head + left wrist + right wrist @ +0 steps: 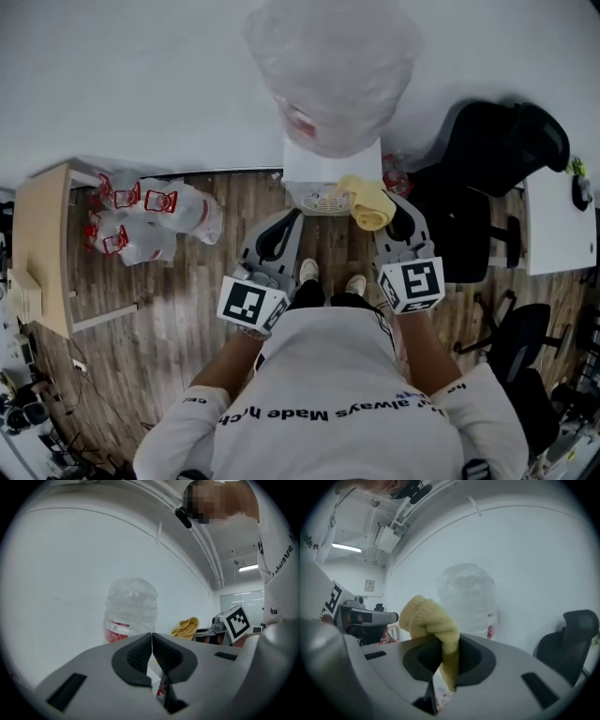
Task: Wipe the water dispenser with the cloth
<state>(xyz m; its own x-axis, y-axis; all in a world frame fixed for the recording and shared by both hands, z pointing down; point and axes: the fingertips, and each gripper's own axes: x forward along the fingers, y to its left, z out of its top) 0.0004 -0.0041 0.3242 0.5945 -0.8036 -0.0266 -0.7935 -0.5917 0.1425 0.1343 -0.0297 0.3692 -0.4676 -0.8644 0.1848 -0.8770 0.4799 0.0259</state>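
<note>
We find the right gripper clamped on the cloth: soft, light, bunched, judged best held mid-fold; left gripper closed, empty, near the water dispenser

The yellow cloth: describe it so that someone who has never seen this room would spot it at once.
Find the white water dispenser standing against the white wall, topped by a big clear plastic bottle. Just in front of it, the right gripper is shut on a bunched, fluffy yellow cloth. It is the only yellow, soft thing there, among white, clear plastic and grey.
</note>
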